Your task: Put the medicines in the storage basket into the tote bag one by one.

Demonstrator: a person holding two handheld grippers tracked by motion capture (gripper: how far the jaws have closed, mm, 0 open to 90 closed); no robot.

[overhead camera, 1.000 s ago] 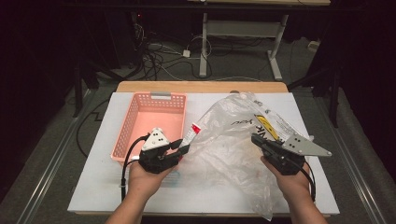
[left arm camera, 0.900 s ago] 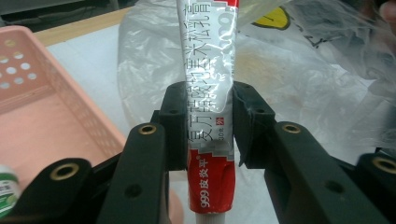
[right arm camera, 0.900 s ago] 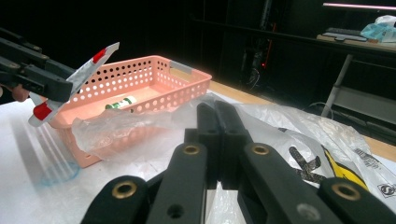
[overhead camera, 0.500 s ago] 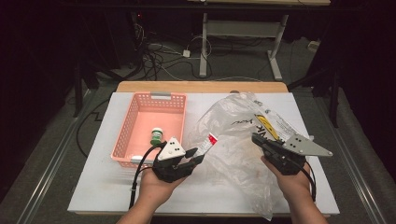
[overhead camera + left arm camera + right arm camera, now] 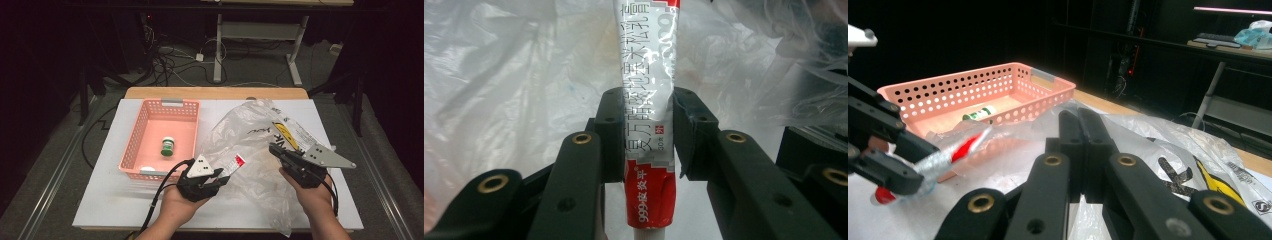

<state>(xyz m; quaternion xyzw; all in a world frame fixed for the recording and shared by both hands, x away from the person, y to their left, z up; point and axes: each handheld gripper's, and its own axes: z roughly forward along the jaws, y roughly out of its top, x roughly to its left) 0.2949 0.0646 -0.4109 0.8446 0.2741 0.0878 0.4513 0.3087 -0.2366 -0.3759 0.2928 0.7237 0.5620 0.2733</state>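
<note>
Your basket (image 5: pixel 150 131) sat left of the plastic bag (image 5: pixel 250 150) on the table (image 5: pixel 100 210). A bottle (image 5: pixel 167 147) lay inside the basket. Your tube (image 5: pixel 234 164) lay between them.

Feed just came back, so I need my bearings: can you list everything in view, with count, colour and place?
Basket: one, pink, left on the board.
Bottle: one, green with white cap, lying in the basket.
Plastic bag: one, clear with yellow and black print, right of the basket.
Tube: one, silver and red, clamped between the left jaws.
White board: one, covering the table.
Left gripper: black, shut on the tube.
Right gripper: black, jaws shut, on the bag's edge.
</note>
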